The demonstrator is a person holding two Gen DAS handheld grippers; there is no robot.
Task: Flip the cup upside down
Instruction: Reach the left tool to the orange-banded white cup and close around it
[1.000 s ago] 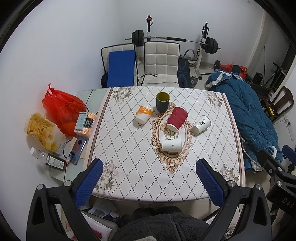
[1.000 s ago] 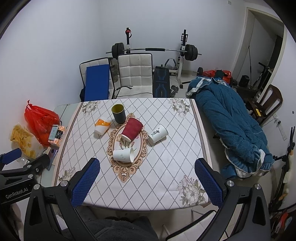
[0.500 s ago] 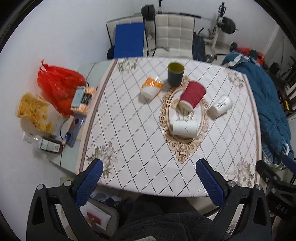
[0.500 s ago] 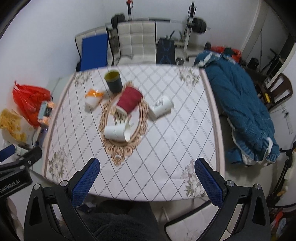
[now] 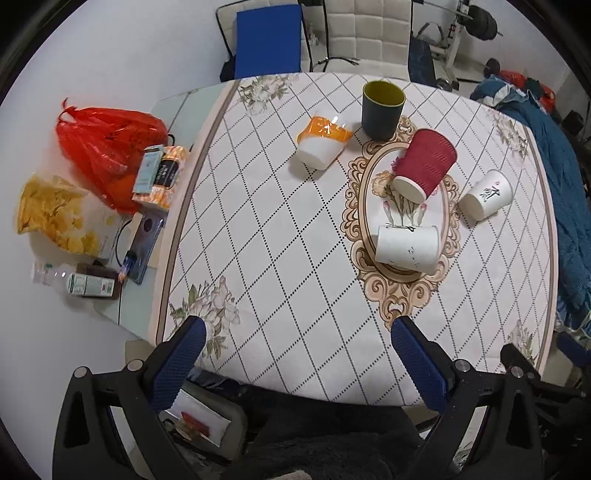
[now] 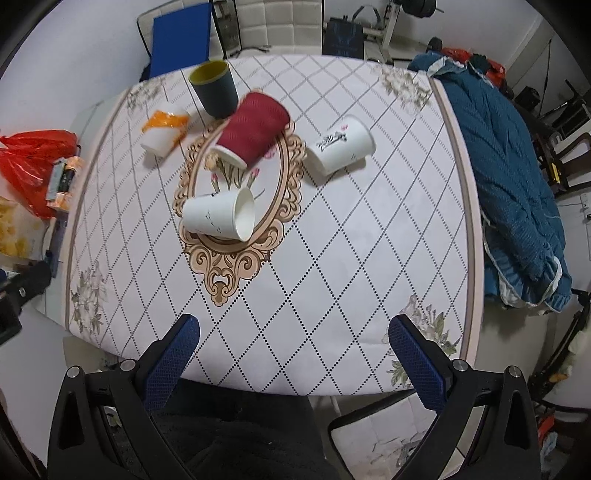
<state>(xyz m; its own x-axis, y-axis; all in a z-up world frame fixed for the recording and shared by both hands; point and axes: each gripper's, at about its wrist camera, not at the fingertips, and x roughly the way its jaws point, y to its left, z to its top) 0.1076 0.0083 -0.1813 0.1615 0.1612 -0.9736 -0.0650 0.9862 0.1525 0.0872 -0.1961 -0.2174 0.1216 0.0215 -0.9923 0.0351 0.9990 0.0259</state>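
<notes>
Several cups sit on the patterned table (image 5: 280,258). A dark cup with a yellow inside (image 5: 382,109) (image 6: 215,88) stands upright at the far side. A red ribbed cup (image 5: 424,166) (image 6: 253,129), a plain white cup (image 5: 406,249) (image 6: 218,216), a white cup with black writing (image 5: 485,194) (image 6: 340,147) and an orange-and-white cup (image 5: 323,146) (image 6: 164,131) lie on their sides. My left gripper (image 5: 295,354) and right gripper (image 6: 295,352) are both open and empty, above the table's near edge.
A red bag (image 5: 107,147), snack packets (image 5: 55,210), a phone (image 5: 142,243) and a bottle (image 5: 85,284) lie on a side surface to the left. A blue quilt (image 6: 509,184) lies right of the table. Chairs (image 5: 362,33) stand behind it.
Both grippers have moved forward and tilted down toward the table, so the cups appear larger and nearer. The cups have not moved. Both grippers stay open.
</notes>
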